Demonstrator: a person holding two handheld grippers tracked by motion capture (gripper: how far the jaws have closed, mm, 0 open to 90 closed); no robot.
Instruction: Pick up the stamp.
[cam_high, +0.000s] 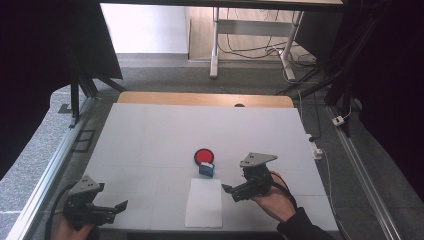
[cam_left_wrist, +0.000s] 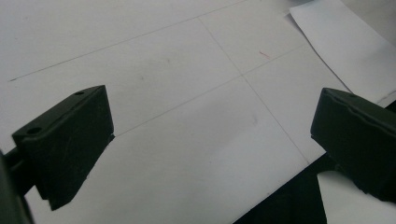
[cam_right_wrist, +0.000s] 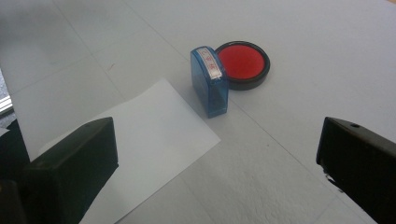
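The blue stamp (cam_right_wrist: 209, 80) stands upright on the counter (cam_high: 150, 135), touching the red ink pad (cam_right_wrist: 243, 64) and just beyond the paper sheet (cam_right_wrist: 154, 135). It looks light, rigid and slick-sided; take it across its broad flat faces. The right gripper (cam_high: 228, 191) and left gripper (cam_high: 122, 205) both hold their fingers spread wide, empty.

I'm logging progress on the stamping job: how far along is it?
Laid out: paper sheet, blue stamp standing beside the open red ink pad. In hand: nothing; the right gripper is open and faces the stamp, the left gripper is open over the table. Left: gripping, inking, stamping; the sheet looks blank.
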